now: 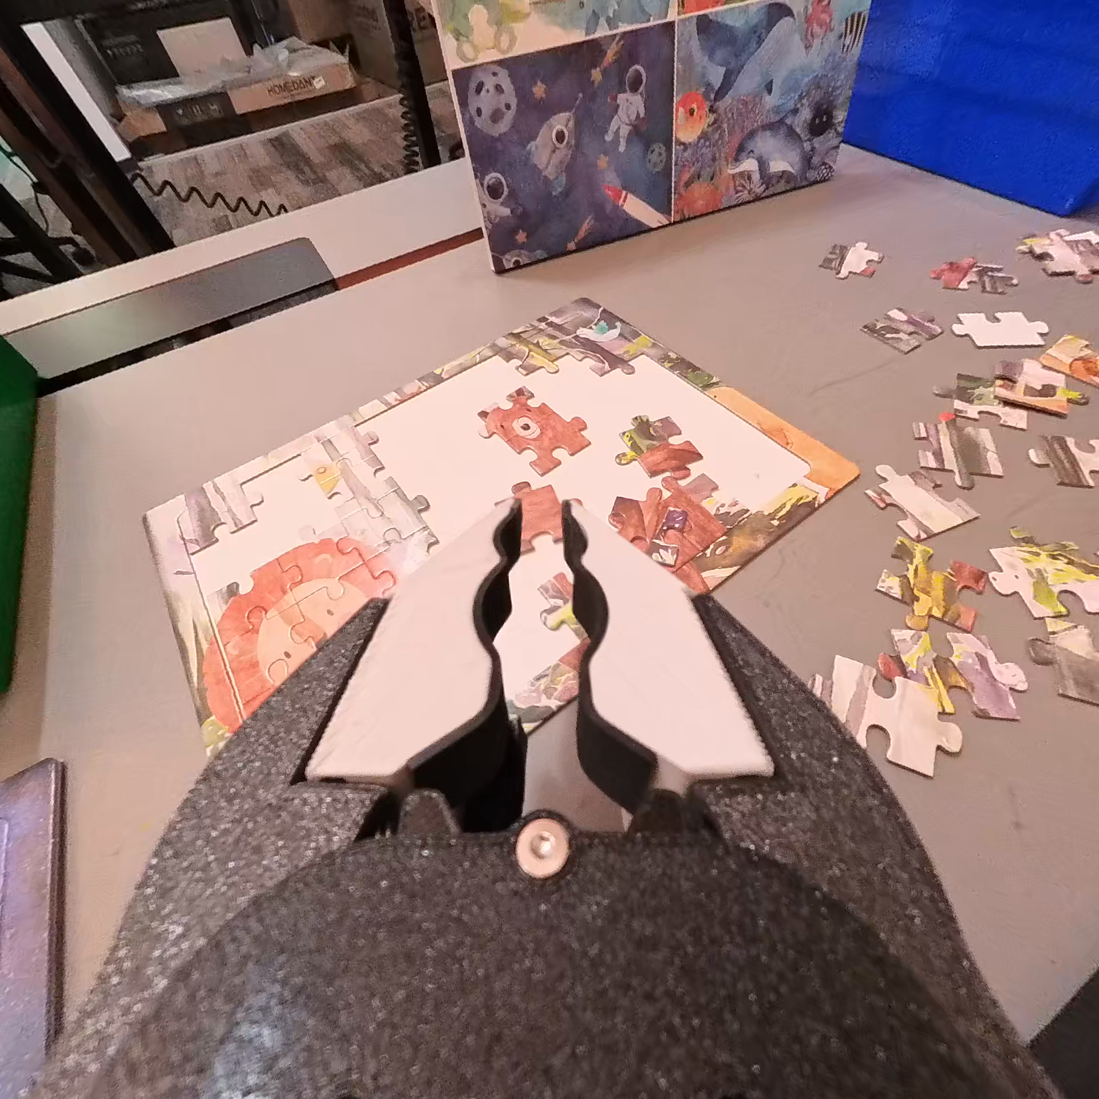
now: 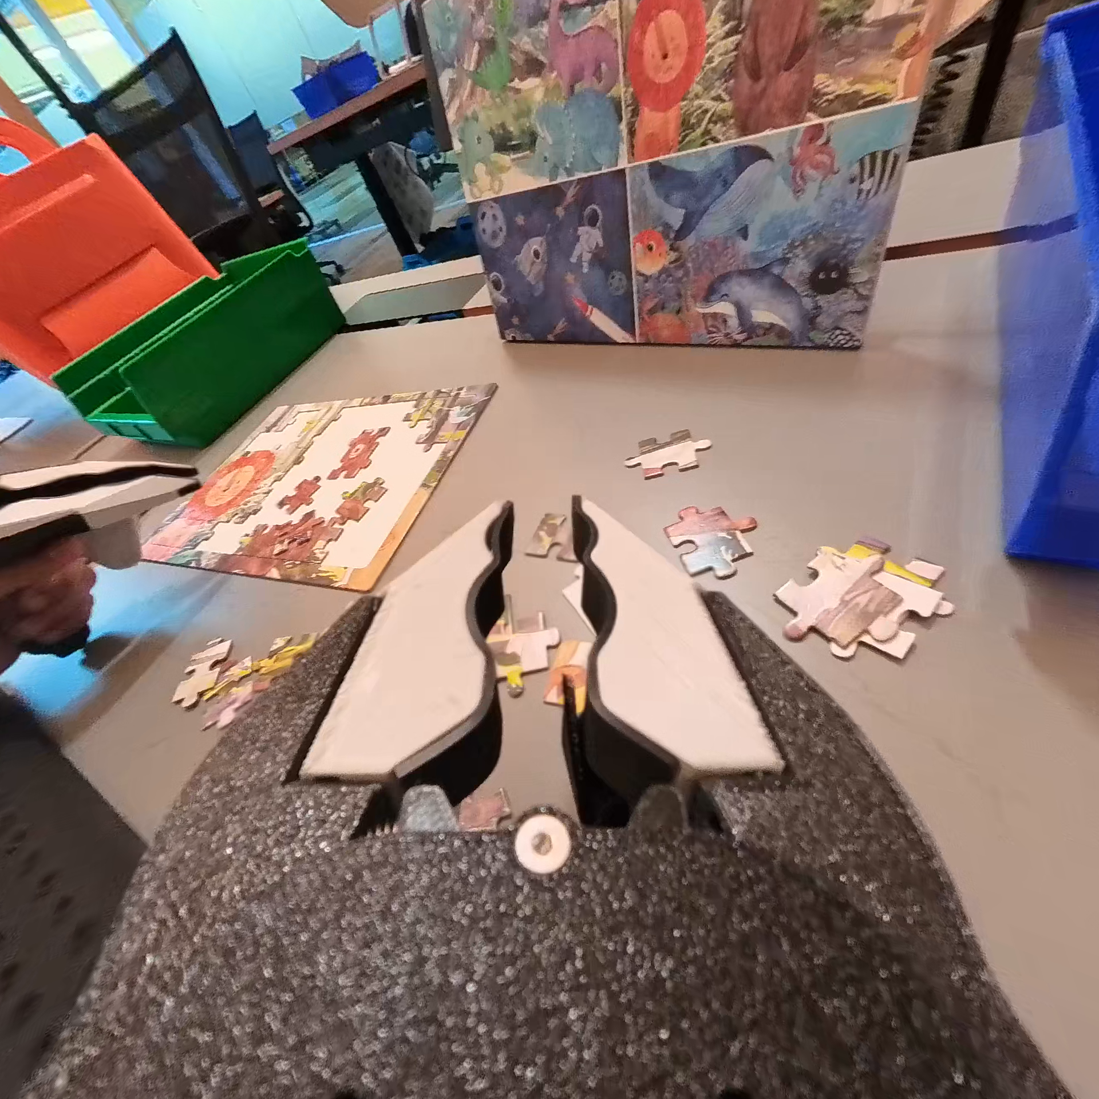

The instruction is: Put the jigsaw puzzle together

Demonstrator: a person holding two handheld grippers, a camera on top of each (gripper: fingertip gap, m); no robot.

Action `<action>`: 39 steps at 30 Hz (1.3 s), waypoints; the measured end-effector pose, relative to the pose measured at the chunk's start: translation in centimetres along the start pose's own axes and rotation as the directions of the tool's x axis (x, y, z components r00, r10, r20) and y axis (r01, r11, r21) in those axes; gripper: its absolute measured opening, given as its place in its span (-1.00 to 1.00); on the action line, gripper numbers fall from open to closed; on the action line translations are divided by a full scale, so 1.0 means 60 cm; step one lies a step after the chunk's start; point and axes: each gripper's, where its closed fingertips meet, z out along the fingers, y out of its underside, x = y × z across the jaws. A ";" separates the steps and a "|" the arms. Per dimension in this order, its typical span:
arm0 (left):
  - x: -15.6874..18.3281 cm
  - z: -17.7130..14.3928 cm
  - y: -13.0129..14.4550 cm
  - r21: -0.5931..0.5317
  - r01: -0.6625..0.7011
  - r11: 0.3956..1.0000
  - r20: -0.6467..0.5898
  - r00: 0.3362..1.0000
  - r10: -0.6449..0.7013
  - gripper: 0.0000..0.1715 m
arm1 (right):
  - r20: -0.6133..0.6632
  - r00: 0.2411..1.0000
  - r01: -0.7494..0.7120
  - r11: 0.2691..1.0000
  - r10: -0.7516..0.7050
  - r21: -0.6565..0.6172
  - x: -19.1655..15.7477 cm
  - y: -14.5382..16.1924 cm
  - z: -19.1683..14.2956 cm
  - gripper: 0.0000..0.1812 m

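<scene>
Grey table carries the puzzle board, partly filled: a lion at its left, brown pieces loose in the white middle. The left tongs hang over the board, slightly open, holding nothing. The right tongs are also slightly open and empty, above loose pieces right of the board. A picture box stands behind.

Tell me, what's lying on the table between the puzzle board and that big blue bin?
Loose puzzle pieces scattered on grey table, between puzzle board and blue bin; right wrist view shows it.
</scene>
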 end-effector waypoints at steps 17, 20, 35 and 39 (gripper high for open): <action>0.013 0.003 0.012 -0.032 -0.008 0.999 -0.034 0.999 0.007 -0.85 | -0.115 0.930 0.243 0.817 -0.350 -0.523 0.074 0.098 -0.062 -0.53; 0.008 0.001 0.010 -0.025 0.010 1.000 -0.026 1.000 -0.010 -0.86 | -0.057 0.953 0.232 0.836 -0.299 -0.498 0.046 0.101 -0.038 -0.52; 0.002 -0.002 0.006 -0.009 0.060 0.998 -0.034 0.998 -0.060 -0.86 | 0.081 0.938 0.306 0.696 -0.337 -0.650 0.020 0.156 -0.001 -0.54; 0.005 -0.003 0.007 -0.011 0.063 0.998 -0.043 0.997 -0.064 -0.86 | 0.070 0.940 0.301 0.717 -0.334 -0.628 0.025 0.155 -0.004 -0.57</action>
